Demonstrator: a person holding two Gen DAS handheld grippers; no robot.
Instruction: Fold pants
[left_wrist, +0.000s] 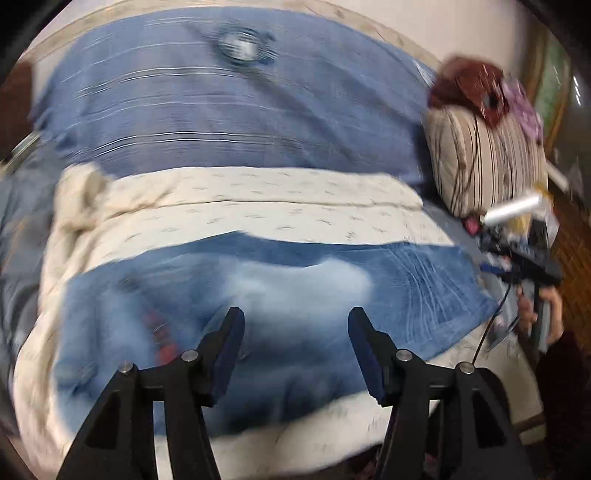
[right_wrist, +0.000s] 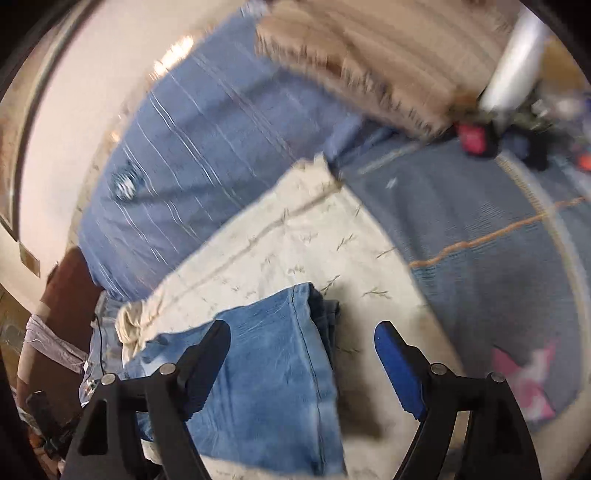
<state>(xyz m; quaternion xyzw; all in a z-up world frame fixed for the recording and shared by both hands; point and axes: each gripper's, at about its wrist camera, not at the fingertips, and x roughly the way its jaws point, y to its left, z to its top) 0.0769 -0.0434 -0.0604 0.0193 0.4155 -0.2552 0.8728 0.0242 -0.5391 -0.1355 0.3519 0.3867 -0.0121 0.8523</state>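
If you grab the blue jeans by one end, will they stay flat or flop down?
Probably flop: the jeans drape softly over the cream blanket in folded layers. Likely heavyish, since the denim looks thick. Unlikely to slide much on cloth.

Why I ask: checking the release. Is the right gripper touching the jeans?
Cannot tell. In the right wrist view the right gripper stands open over the jeans, nothing pinched, but blur hides any gap beneath its fingers.

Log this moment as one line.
jeans: lying on cream blanket | left gripper: open, empty | right gripper: open, empty
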